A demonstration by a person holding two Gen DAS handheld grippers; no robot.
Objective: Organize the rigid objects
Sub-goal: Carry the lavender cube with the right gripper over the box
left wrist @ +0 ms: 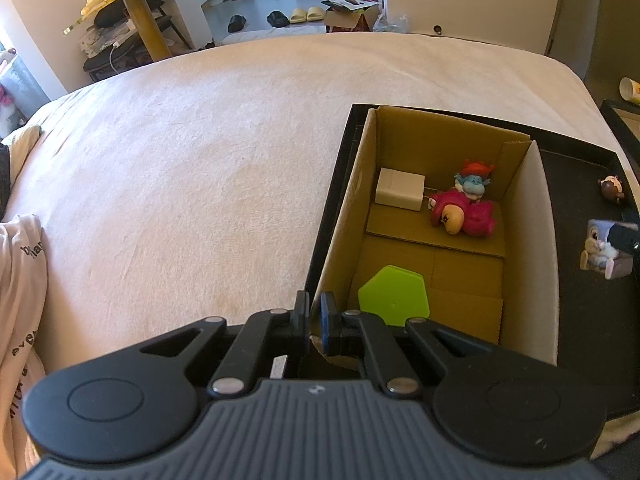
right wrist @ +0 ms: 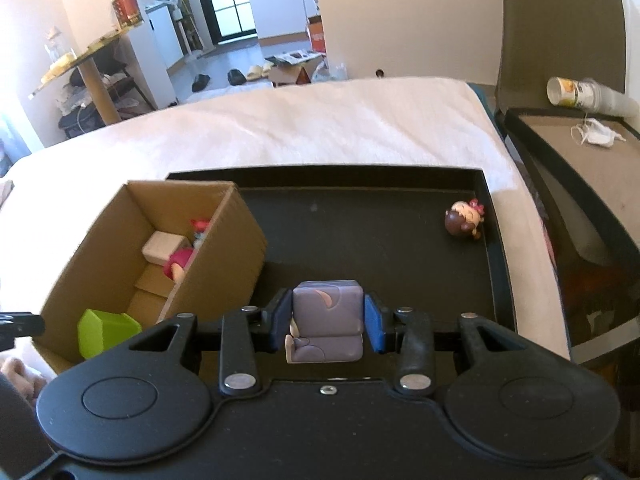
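Note:
A cardboard box (left wrist: 536, 248) stands in a black tray (left wrist: 580, 320) on the bed. It holds a white block (left wrist: 399, 189), a blue troll figure (left wrist: 474, 182), a pink figure (left wrist: 464, 214) and a green hexagon piece (left wrist: 394, 298). My left gripper (left wrist: 316, 316) is shut on the box's near left wall. My right gripper (right wrist: 327, 322) is shut on a purple bunny figure (right wrist: 326, 318), held over the tray (right wrist: 360, 232) right of the box (right wrist: 224, 264); the figure also shows in the left wrist view (left wrist: 604, 254). A brown-haired doll figure (right wrist: 464, 220) lies at the tray's far right corner.
The cream blanket (left wrist: 180, 180) covers the bed to the left. Printed cloth (left wrist: 20, 280) lies at the left edge. A second black box (right wrist: 580, 168) with a mask and a paper cup (right wrist: 576, 92) stands to the right of the bed.

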